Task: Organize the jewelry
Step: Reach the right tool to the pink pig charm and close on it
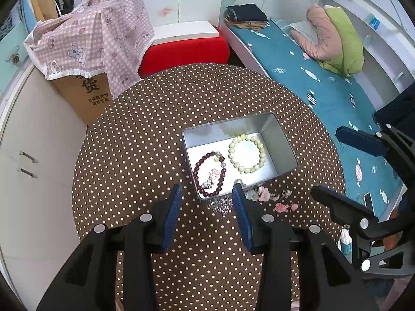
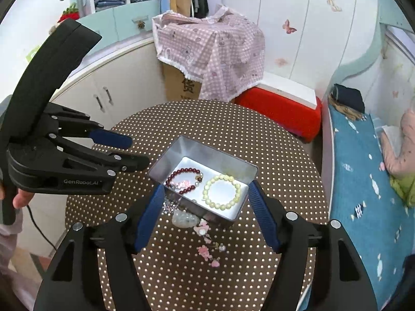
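Now both grippers, L & R, hang parted, empty, above tin w/ bracelets.

- Pink checked cloth draped over a cardboard box
- Red stool bearing a white box
- Bed in teal sheet
- Cream cabinet

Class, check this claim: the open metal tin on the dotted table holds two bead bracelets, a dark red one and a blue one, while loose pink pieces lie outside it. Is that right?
One detail is wrong: the second bracelet is pale yellow, not blue. The left wrist view shows it lying beside the dark red bracelet inside the tin, with the loose pink pieces outside on the table.
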The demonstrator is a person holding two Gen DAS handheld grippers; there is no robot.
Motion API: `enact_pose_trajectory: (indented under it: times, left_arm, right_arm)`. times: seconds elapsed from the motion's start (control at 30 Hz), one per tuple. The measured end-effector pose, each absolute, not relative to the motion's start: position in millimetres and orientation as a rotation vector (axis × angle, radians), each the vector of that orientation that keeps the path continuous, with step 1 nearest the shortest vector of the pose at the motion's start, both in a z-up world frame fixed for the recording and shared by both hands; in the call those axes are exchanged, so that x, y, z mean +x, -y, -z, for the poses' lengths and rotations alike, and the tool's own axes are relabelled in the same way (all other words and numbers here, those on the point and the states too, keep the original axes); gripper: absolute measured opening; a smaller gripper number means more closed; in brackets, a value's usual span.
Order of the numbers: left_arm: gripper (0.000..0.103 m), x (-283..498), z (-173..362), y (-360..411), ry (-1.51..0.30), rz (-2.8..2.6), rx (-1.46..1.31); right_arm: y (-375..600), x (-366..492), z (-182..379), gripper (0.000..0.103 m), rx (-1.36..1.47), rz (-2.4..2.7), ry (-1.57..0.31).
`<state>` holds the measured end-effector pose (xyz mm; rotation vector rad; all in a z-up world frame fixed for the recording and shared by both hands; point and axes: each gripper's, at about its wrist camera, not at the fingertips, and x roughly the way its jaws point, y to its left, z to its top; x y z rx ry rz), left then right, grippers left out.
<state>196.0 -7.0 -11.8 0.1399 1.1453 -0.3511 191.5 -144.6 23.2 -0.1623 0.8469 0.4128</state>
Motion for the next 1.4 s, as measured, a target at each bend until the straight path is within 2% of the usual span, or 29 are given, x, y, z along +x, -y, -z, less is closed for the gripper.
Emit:
enact_pose_trajectory:
  times: [0.37,0.63,0.8,0.87,1.03,1.17,1.23,1.3,1.4]
  left_arm:
    - [0.039,173,34,13,-1.197,0.387,0.16]
    - [0.039,157,58,27,-1.246,0.404,0.19]
    - [0.039,151,75,33,-1.28,0.404,0.211]
    - [0.039,150,80,34,-1.293,0.406,0.215]
    - [0.039,148,89,34,-1.312,0.401,0.207]
    - [0.039,150,93,30,-1.321,0.392,0.192]
    - [0.039,152,94,29,-1.325,0.387,0.186]
    - [0.039,153,94,30,-1.329,0.385,0.181]
    - [0.039,154,95,33,-1.333,0.393,0.173]
  right_arm:
    - [159,173,4,0.068,-0.186,-0.406,-0.904]
    - [161,159,70,0.068,-0.185,-0.427,-1.055]
    - [155,157,91,0.067,-0.204,-0.448,-1.068]
    - [151,156,95,0.065,-0.214,-0.461,-1.065]
    - [141,162,107,0.045,-0.238,-0.503,-1.086]
    - [137,164,113,0.037,-0.283,-0.489,-1.06]
    - [137,167,113,0.023,-0.277,-0.484,-1.059]
    - [141,170,113,0.015,-0.258,-0.474,-1.066]
    - [142,173,114,0.012,-0.256,-0.472,-1.07]
